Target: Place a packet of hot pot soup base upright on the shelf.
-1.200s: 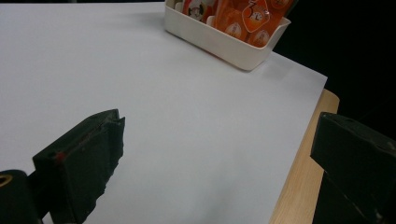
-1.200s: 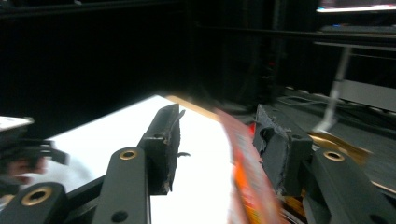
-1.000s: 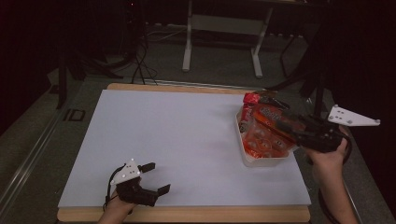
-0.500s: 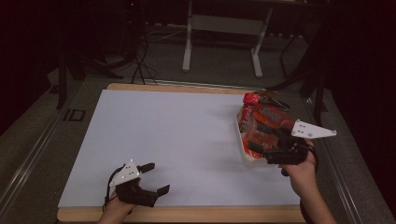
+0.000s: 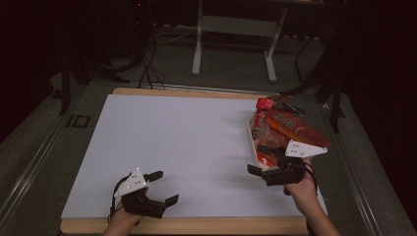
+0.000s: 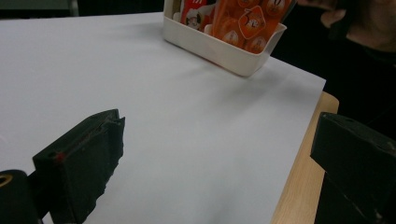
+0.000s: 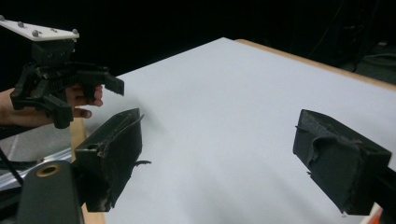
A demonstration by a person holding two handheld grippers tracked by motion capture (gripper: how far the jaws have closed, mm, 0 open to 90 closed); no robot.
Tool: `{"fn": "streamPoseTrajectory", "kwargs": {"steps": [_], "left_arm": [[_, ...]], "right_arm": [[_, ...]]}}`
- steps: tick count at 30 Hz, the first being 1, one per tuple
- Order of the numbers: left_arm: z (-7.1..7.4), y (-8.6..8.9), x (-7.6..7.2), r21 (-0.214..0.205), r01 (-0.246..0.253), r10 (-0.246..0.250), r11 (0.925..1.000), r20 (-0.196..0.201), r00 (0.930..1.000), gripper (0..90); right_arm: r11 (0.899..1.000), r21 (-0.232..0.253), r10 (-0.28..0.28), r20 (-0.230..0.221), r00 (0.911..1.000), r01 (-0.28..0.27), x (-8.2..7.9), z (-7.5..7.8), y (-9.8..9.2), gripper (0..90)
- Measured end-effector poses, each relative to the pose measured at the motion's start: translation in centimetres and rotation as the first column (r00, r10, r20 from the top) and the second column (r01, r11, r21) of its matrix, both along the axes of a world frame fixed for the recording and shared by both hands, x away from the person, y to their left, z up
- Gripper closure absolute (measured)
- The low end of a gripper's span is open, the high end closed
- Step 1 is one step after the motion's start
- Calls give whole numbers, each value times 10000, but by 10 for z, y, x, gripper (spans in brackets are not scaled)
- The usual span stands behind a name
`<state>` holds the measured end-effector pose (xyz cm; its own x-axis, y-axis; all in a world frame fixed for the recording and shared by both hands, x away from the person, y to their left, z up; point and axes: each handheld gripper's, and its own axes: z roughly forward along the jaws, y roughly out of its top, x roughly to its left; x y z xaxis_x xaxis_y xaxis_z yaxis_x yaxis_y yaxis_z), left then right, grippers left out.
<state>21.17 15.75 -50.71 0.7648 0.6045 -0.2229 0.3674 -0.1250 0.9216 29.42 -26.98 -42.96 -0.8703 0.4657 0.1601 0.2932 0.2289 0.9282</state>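
Looking down on a desk [image 5: 196, 147] carrying a white bin [image 5: 251, 136] hard against its right edge, past the middle toward the near right corner, with the long axis running near to far along that edge. Holding orange and red snack packets [image 5: 287, 127] standing crowded and tilted inside, spilling over the rim. Sitting just beside the bin's near end, and so much the nearer pair, the right tongs [image 5: 255, 158], having just been spreading wide with nothing between the jaws, gripping nothing. Pointing leftward across the bare sheet rather than at the bin, leaving the packets lying behind and to the far right of the jaws, probably needing a turn of the wrist before reaching in. Resting well apart at the near left corner, the left tongs [image 5: 167, 186], also gaping and empty, aiming diagonally across the sheet toward the bin [image 6: 219, 46]. Coming in from the near edge, both forearms, wrists held low over the desk.
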Motion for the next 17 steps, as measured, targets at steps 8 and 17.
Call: {"fn": "streamPoseTrajectory", "kwargs": {"steps": [8, 17], "left_arm": [[1, 1, -1, -144, 24, -23, 9999, 96, 10000, 30], [2, 1, -2, -65, 33, -31, 10000, 206, 9998, 30]], "right_arm": [[9994, -354, 37, -164, 9999, -43, 2, -19, 2, 156], [9978, -651, 81, -73, 9999, -85, 4, -28, 4, 159]]}}
